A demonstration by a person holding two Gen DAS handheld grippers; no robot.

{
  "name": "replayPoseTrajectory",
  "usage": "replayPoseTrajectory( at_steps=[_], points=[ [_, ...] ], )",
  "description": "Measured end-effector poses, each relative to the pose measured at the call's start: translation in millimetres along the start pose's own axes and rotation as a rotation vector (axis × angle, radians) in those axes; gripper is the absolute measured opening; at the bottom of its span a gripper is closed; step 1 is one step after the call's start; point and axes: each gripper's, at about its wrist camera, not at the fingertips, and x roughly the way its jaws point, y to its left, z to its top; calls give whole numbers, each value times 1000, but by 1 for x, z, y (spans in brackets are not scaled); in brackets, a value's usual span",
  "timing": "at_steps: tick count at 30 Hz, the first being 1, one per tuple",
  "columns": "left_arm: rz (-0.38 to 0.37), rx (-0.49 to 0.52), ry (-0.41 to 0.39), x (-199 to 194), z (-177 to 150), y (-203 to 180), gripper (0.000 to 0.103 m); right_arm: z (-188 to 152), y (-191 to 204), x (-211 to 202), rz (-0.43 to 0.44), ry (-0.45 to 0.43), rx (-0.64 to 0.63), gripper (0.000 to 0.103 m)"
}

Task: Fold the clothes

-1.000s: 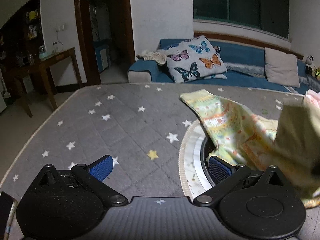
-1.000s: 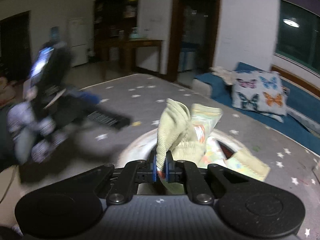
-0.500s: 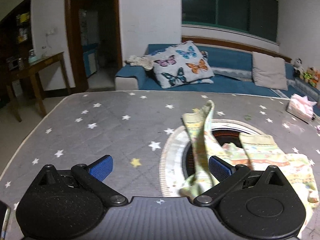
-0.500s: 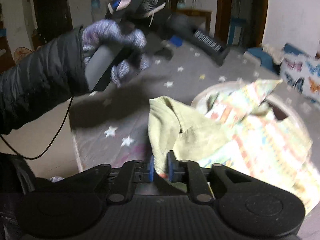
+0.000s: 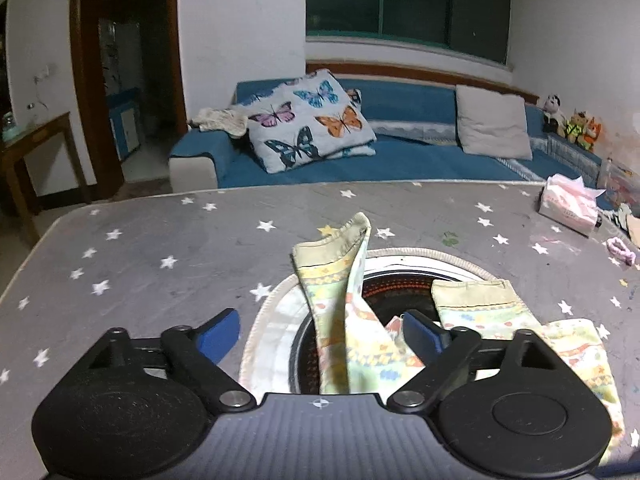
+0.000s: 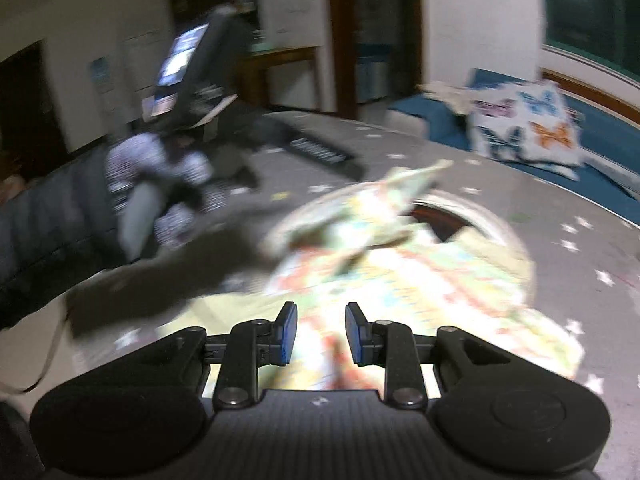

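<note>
Two grippers hover low over a grey, star-printed table (image 5: pixel 160 248). The left gripper (image 5: pixel 320 330) is level, its blue pads spread wide, with one leg of the garment lying between them but not pinched. The right gripper (image 6: pixel 318 334) has its jaws partly open, holding nothing, just above the blurred cloth. One garment, a pair of pale yellow patterned trousers (image 5: pixel 360 332), lies crumpled over a round hole in the table, its two cuffed legs pointing away towards one blue sofa (image 5: pixel 400 160).
</note>
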Motion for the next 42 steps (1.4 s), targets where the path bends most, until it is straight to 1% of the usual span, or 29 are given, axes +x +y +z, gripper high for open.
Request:
replayPoseTrajectory(
  at_steps=[3,7,8,9,10,11,12,13,14,15,18,22,23,24,25,26,27,30,34,42],
  points=[
    [-27,-6,32,22,6,-1,80,8,-22,12,-55,-2,62,26],
    [-62,2,64,45,11,-7,79,20,-46,28,-111,2,118,26],
    [-66,9,71,51,11,-8,77,23,-49,35,-120,11,133,26],
    [-73,10,85,56,10,-8,66,26,-52,43,-126,19,143,27],
    [-80,9,101,62,9,-8,50,28,-53,49,-129,23,142,29],
    [-93,0,119,67,9,-6,41,30,-54,55,-133,27,141,31],
    [-107,-17,134,71,7,-3,24,31,-54,62,-136,31,140,33],
    [-122,-36,148,74,5,0,15,32,-52,67,-139,38,139,34],
    [-133,-51,151,74,3,4,12,33,-51,73,-141,46,138,38],
    [-142,-64,149,74,1,7,6,34,-49,79,-144,55,135,42],
    [-129,-81,106,58,-4,14,2,33,-38,93,-160,78,98,46],
    [-82,-93,17,27,-5,25,2,30,-26,107,-239,128,34,46],
    [-65,-96,-3,19,-6,29,2,28,-24,108,-259,132,19,41],
    [-45,-99,-23,10,-9,34,1,26,-23,109,-276,136,8,33],
    [-28,-101,-38,2,-11,38,1,25,-23,106,-288,137,8,28],
    [-11,-111,-49,-6,-15,43,1,23,-23,103,-299,137,9,18],
    [6,-122,-61,-14,-19,49,1,21,-23,100,-310,138,10,12],
    [53,-158,-92,-39,-31,67,1,15,-24,85,-337,120,20,4],
    [105,-201,-105,-69,-55,90,1,5,-28,58,-368,76,49,3],
    [189,-278,-77,-111,-107,121,1,-24,-49,-18,-431,-25,167,3]
  ],
)
